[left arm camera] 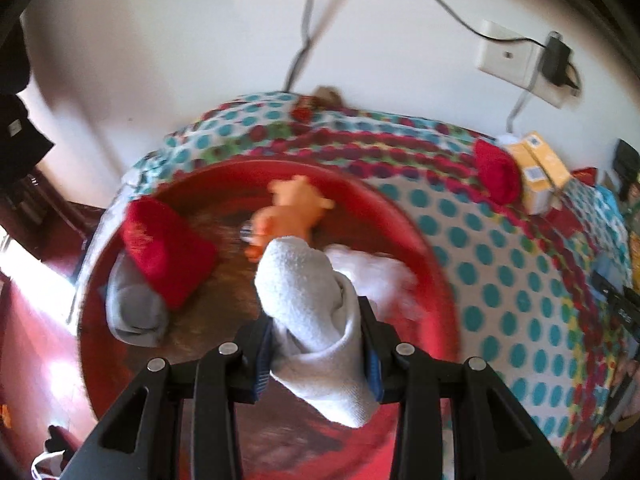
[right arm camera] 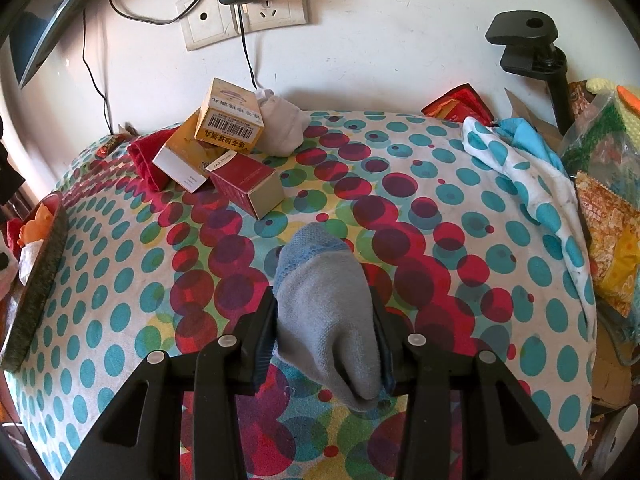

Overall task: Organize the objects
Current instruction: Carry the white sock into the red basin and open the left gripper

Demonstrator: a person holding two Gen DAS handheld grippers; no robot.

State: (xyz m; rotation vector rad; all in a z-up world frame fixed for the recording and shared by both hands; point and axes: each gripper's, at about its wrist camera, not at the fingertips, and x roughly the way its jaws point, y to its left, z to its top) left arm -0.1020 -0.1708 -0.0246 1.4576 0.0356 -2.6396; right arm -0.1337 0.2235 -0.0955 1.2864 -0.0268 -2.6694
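My left gripper (left arm camera: pixel 316 344) is shut on a white sock (left arm camera: pixel 308 300) and holds it over a round red tray (left arm camera: pixel 432 264). In the tray lie a red cloth (left arm camera: pixel 164 248), a grey sock (left arm camera: pixel 136 312), an orange toy figure (left arm camera: pixel 288 212) and a white cloth (left arm camera: pixel 380 276). My right gripper (right arm camera: pixel 326 328) is shut on a grey sock with a blue cuff (right arm camera: pixel 328 300) above the dotted tablecloth (right arm camera: pixel 440 240). The tray's edge (right arm camera: pixel 40 280) shows at the far left of the right wrist view.
Two yellow boxes (right arm camera: pixel 228 118) and a red box (right arm camera: pixel 248 184) are piled at the back by a red cloth (right arm camera: pixel 146 160) and a white sock (right arm camera: pixel 282 124). A dotted cloth (right arm camera: pixel 528 176), snack bags (right arm camera: pixel 612 240) and a black clamp (right arm camera: pixel 532 48) are at the right. Wall sockets with cables (right arm camera: pixel 248 8) are behind.
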